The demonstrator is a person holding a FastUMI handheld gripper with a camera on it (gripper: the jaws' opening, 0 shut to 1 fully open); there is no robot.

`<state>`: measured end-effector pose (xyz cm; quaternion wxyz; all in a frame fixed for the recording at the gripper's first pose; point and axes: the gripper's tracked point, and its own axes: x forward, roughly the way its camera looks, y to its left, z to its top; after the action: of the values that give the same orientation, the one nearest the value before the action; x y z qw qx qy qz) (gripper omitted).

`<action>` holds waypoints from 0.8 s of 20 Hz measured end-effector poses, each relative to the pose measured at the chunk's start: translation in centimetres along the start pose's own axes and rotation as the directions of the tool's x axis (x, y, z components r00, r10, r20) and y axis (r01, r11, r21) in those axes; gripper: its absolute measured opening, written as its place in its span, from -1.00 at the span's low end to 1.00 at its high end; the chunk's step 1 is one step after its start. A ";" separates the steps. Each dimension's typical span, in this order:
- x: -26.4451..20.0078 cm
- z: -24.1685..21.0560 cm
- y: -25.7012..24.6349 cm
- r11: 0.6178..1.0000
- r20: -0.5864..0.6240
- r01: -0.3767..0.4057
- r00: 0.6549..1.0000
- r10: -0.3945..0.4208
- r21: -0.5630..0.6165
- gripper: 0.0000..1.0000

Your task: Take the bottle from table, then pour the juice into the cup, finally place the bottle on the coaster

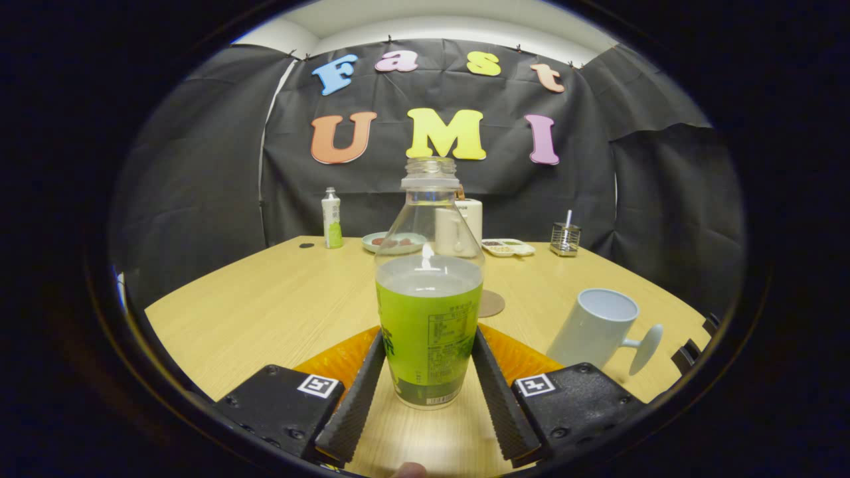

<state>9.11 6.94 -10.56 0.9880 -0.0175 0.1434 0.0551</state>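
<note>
Gripper view: the claw [428, 392] is seen spread around the bottle [428, 318], one finger at each side of the labelled lower body; both fingers appear to touch the label, but firm pressing cannot be confirmed, so whether it is closed on the bottle cannot be told. The bottle is held between the fingers, upright, cap off, with green juice up to roughly the shoulder, its base looking seated on the bench [265, 312]. The cup [594, 328] is placed ahead and to the claw's right, handle turned to the right, leaning in the fisheye; its inside cannot be made out, and no juice is seen in it. The coaster [491, 303] is found just beyond the bottle, slightly right, partly hidden behind it, bare. Far beyond, a small bottle [332, 219], a plate [392, 242], a white jug [461, 226], a tray [508, 247] and a wire holder [566, 239] are lined along the bench's back edge. Progress is judged early: grasp being made; lift, pour and placing on the coaster are left.
</note>
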 end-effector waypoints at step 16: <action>0.0 7.1 1.7 0.915 0.037 -0.089 0.996 0.081 0.395 0.60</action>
<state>10.91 8.94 -3.79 0.9691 0.1893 0.1426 0.0679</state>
